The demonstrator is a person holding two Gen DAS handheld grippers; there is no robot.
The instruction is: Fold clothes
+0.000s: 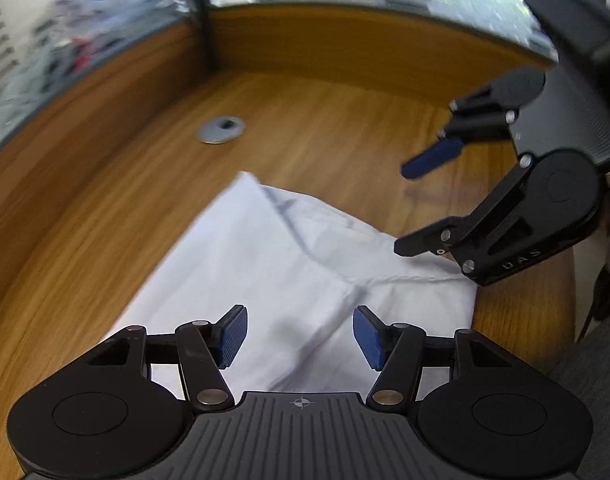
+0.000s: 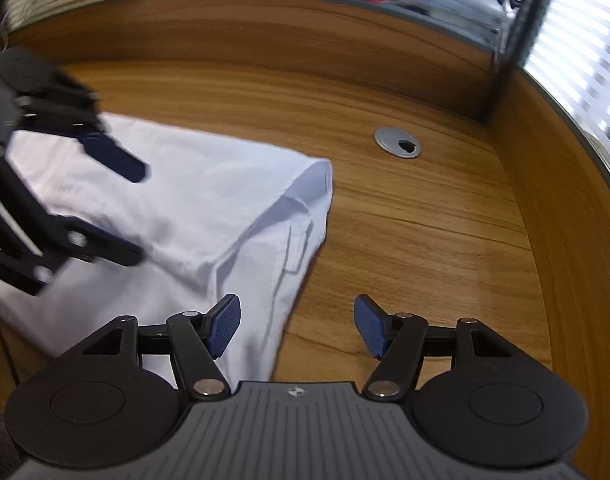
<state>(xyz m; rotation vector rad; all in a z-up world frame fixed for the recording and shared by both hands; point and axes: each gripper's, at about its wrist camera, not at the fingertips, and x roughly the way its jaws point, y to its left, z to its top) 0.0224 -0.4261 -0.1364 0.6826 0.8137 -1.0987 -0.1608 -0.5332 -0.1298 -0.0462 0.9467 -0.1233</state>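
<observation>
Partly cut off, white garment (image 1: 265, 264) under left gripper (image 1: 300, 336) and right gripper (image 2: 297, 328), fingers wide.

A white garment (image 1: 265, 264) lies partly folded and creased, flat on the wooden desk (image 1: 345, 120).

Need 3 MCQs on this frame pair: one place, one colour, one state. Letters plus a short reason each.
1. Where does the white garment lie?
A. on the wooden desk
B. on a chair
C. in a basket

2. What colour are the pads on the left gripper?
A. red
B. blue
C. green

3. How do the jaws of the right gripper stand?
A. shut on the garment
B. shut on nothing
C. open, holding nothing

Answers:
1 A: the cloth spreads flat over the wood grain, short of the grey grommet.
2 B: both inner faces show blue.
3 C: a wide gap shows between the pads, with only desk and cloth edge seen below it.
</observation>
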